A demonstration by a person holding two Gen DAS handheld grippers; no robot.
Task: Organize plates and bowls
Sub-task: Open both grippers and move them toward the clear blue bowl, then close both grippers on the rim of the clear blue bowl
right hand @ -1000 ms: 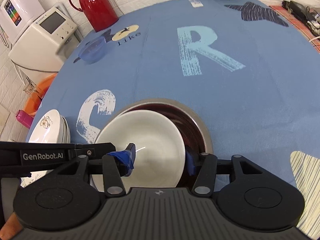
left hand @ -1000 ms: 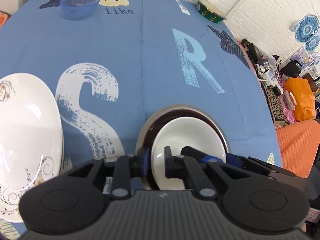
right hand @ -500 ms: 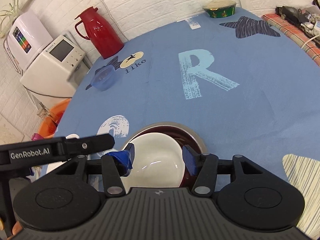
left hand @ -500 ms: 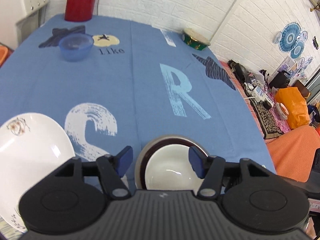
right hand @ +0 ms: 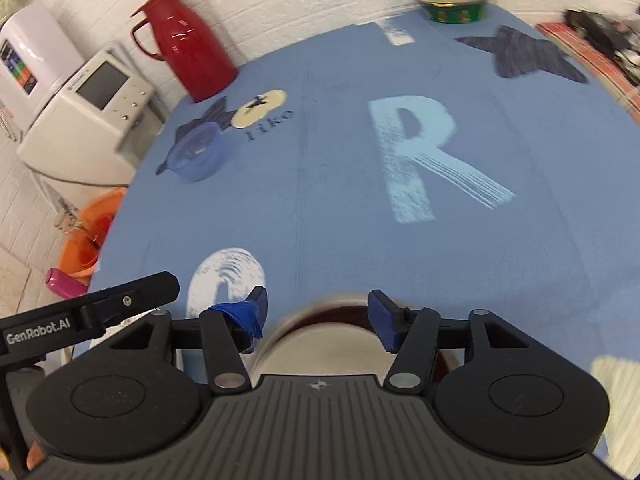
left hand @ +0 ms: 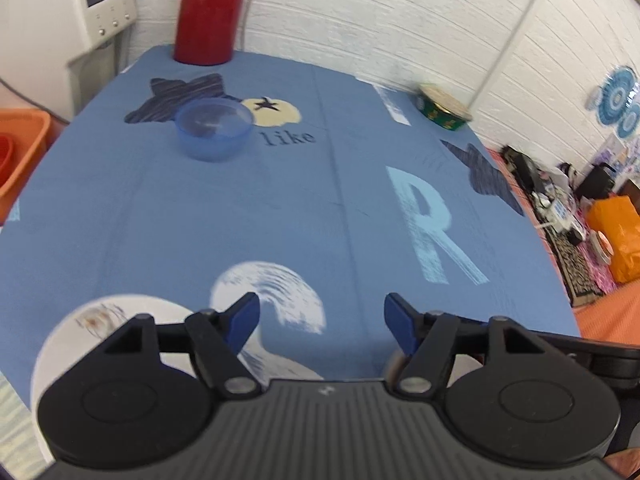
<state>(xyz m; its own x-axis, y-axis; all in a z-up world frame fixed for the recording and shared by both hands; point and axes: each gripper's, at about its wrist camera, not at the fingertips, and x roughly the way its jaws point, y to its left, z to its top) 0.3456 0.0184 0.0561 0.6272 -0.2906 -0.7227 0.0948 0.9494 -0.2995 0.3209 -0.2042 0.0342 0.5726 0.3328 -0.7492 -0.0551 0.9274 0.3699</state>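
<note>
Right wrist view: right hand-held gripper (right hand: 316, 316) spread wide, empty, above white bowl (right hand: 320, 354) nested in dark plate (right hand: 340, 310) at near edge. Left hand-held gripper (left hand: 321, 322) likewise agape; white plate (left hand: 100, 320) near left on surface (left hand: 200, 220).

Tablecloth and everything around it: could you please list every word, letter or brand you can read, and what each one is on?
"like": printed on the blue tablecloth, beside the blue bowl.
"R": large pale letter on the tablecloth.
A large white letter near the tongs, partly hidden, probably "S".
"GenRobot.AI": on the black bar of the left tongs.
Coloured panel on the white appliance: too blurred to read.
</note>
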